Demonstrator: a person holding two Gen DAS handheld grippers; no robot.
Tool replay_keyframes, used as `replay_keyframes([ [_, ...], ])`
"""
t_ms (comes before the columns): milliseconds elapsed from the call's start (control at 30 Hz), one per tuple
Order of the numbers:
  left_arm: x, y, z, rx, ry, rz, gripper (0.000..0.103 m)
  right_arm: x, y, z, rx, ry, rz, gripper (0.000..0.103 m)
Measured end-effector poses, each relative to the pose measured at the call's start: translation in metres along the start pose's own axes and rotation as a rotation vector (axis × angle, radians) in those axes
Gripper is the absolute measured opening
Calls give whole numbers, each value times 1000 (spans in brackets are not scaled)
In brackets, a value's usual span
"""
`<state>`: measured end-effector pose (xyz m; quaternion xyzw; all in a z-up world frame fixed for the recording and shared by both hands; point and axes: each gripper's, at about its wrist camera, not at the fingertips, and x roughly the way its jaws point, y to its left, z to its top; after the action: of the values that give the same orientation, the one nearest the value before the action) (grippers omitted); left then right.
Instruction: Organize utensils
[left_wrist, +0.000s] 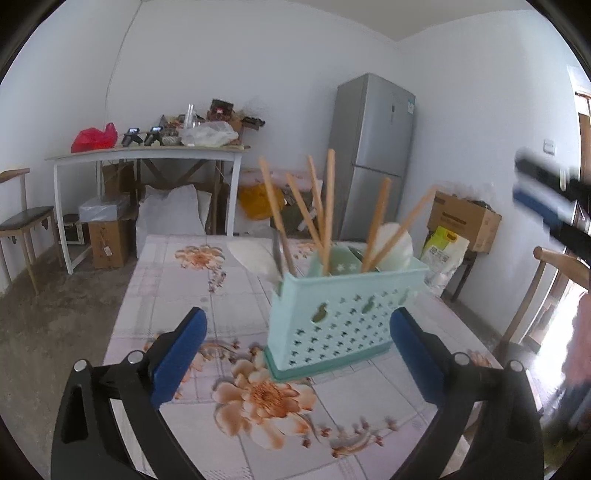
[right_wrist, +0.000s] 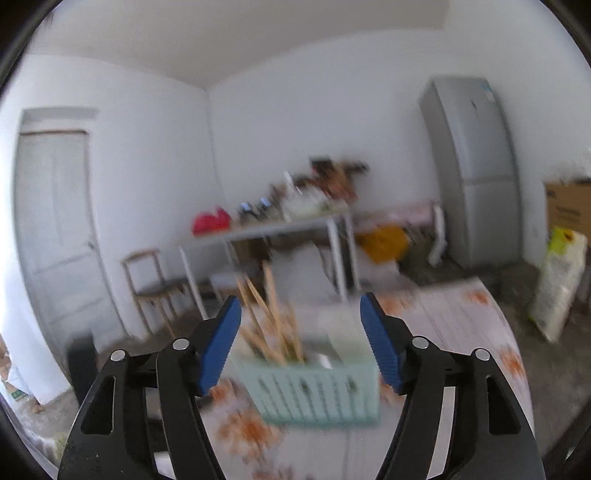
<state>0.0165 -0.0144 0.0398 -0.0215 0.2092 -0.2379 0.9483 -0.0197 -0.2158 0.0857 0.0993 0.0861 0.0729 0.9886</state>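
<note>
The chopsticks (left_wrist: 375, 223) stand in the green basket (left_wrist: 332, 325) near you on the table (left_wrist: 177, 295). They look light, stiff and slippery; pinch one mid-stick. Your left gripper (left_wrist: 297, 356) and right gripper (right_wrist: 301, 343) are both spread, holding nothing.

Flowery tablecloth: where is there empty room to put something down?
The tablecloth lies bare left of the mint utensil basket, up to the far edge, and in front of it around the big orange flower. Inside the basket it is crowded with chopsticks.

Left gripper (left_wrist: 297, 349) gapes wide, right gripper (right_wrist: 301, 345) stands parted too, neither gripping anything
</note>
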Motion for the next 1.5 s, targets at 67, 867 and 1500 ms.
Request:
replay_keyframes([
  [67,3,-6,-2,-3,25,28,97,5,-6,-22,19,77,-63,69],
  [867,23,-24,-9,-37,186,439,97,43,-29,-91,-69,394,-324,76],
  [1500,17,-9,-5,-59,191,508,97,47,-25,-85,-67,399,-322,76],
])
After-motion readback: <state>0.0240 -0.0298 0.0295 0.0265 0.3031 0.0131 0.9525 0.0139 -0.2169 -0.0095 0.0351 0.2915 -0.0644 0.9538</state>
